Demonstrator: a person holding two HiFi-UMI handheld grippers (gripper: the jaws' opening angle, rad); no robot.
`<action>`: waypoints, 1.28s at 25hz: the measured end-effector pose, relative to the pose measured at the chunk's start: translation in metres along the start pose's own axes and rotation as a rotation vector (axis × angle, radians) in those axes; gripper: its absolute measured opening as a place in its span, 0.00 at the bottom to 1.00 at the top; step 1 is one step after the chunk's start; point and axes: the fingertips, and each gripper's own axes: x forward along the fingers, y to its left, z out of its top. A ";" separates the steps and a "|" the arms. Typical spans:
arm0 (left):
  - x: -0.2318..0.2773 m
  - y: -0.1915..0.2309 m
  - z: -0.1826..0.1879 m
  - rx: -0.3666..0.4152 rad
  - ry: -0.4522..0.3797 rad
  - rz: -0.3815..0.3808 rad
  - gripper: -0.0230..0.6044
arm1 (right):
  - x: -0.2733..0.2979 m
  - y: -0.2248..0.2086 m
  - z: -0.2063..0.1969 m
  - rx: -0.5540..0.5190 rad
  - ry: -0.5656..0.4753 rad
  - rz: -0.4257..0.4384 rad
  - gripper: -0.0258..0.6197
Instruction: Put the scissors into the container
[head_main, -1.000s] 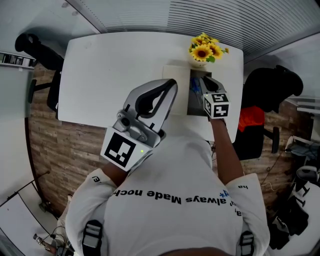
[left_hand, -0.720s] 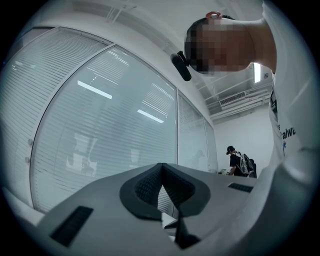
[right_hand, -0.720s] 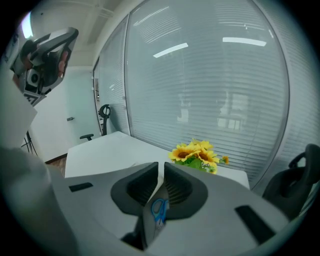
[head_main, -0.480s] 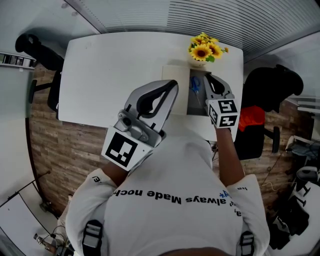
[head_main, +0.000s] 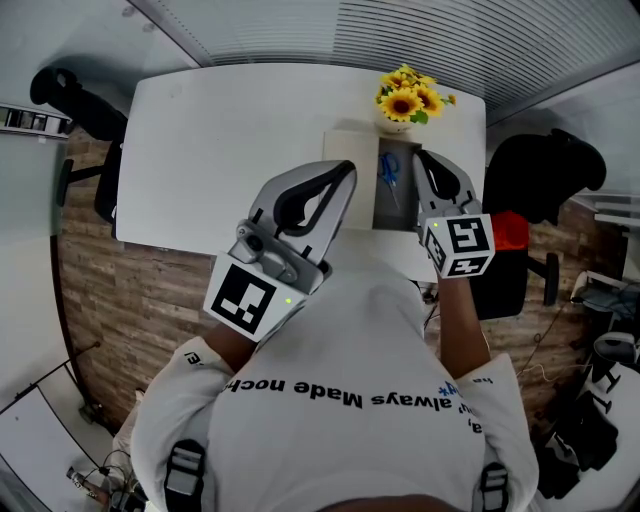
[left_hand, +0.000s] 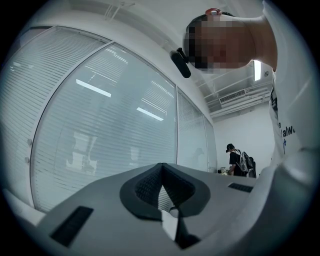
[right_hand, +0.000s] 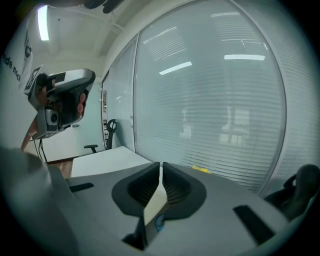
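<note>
Blue scissors (head_main: 388, 170) lying in grey container (head_main: 396, 214) near table's (head_main: 240, 130) right edge, left tongs (head_main: 345, 168) and right tongs (head_main: 420, 156) pressed together, empty

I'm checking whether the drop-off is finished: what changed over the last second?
The right gripper drew back toward the person, off the container, jaws together and empty. The scissors now show fully, lying inside it. Whether they were released within this second cannot be told. The left gripper, the sunflowers and the table stayed as they were.
</note>
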 end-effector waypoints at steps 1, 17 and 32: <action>0.000 0.000 0.000 0.000 0.000 0.000 0.07 | -0.003 0.001 0.004 -0.003 -0.008 0.001 0.08; 0.005 -0.001 -0.005 0.007 0.003 -0.001 0.07 | -0.048 0.016 0.057 -0.044 -0.126 0.027 0.07; 0.006 0.002 -0.005 0.004 -0.005 0.007 0.07 | -0.087 0.028 0.100 -0.071 -0.210 0.044 0.06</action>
